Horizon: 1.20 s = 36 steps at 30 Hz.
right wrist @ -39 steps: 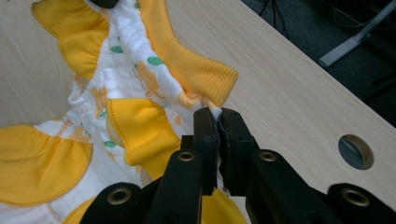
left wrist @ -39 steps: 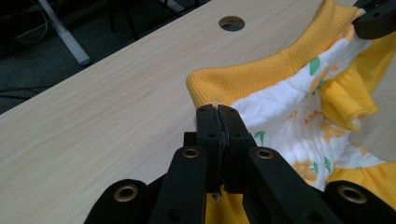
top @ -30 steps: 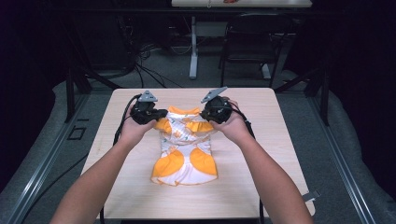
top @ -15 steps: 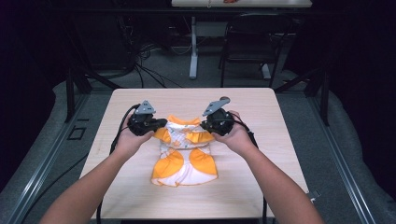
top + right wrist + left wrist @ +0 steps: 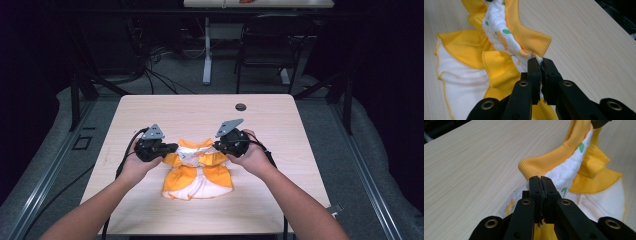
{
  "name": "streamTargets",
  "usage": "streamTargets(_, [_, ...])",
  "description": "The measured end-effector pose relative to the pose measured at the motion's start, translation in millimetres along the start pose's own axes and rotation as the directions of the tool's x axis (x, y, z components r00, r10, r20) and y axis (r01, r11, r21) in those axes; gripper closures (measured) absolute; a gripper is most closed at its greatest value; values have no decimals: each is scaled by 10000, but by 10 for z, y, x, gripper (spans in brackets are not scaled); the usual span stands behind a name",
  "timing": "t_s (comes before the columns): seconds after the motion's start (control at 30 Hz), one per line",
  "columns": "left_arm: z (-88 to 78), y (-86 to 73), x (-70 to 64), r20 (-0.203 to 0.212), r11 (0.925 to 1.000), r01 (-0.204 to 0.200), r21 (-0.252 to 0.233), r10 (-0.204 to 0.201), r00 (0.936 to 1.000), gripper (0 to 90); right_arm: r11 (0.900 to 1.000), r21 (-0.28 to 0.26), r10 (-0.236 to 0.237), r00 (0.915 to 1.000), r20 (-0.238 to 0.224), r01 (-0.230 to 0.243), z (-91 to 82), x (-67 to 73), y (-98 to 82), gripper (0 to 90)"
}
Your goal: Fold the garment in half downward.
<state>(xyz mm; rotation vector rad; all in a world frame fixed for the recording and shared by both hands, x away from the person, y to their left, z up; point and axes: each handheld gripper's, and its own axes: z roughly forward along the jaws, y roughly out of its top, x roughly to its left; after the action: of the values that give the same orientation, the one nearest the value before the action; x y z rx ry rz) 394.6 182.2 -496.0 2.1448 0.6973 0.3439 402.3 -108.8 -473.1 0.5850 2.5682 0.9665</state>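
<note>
A small orange and white garment (image 5: 197, 170) with a ribbed orange collar lies on the wooden table (image 5: 200, 112), its top edge lifted between the two grippers. My left gripper (image 5: 172, 148) is shut on the garment's (image 5: 574, 165) left upper corner, cloth pinched between its jaws (image 5: 540, 181). My right gripper (image 5: 216, 145) is shut on the opposite corner, white printed cloth (image 5: 499, 32) caught between its tips (image 5: 540, 61). The lower hem rests flat on the table. Both hands hold the grippers pointing inward toward each other.
A small dark round hole (image 5: 241, 107) sits in the table near its far edge. Beyond the table stand a chair (image 5: 265, 45), a desk leg (image 5: 207, 55) and floor cables (image 5: 155, 70). Bare wood surrounds the garment on every side.
Both grippers have come toward the near edge and lower, carrying the garment's top edge with them. The garment now lies closer to the person and more folded over.
</note>
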Motion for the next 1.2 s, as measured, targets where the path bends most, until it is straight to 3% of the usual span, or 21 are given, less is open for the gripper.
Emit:
streamTargets(0.33, [32,-172,-135,308,10000,-7,86,5,9995,882,10000,-22,57,9995,-299,-57,1,117,-121,853])
streamTargets(0.43, [39,-248,-180,413,9999,-7,137,1,9991,878,9992,296,-276,9989,-367,286,17,196,-176,853])
streamTargets(0.6, [33,-368,-258,735,9999,57,149,-67,9973,875,9992,360,-144,9984,-550,164,35,271,-275,852])
streamTargets(0.9, [-17,-459,-323,995,9998,182,107,-192,9949,816,9989,273,398,9936,-1056,-371,43,367,-434,817])
streamTargets(1.1, [-116,-363,-287,912,9992,357,-169,-341,9952,737,9947,-241,966,9892,-1107,-998,-66,293,-403,770])
streamTargets(1.2, [-126,-312,-244,737,9987,437,-247,-418,9964,740,9904,-474,1244,9869,-1026,-1298,-86,243,-377,805])
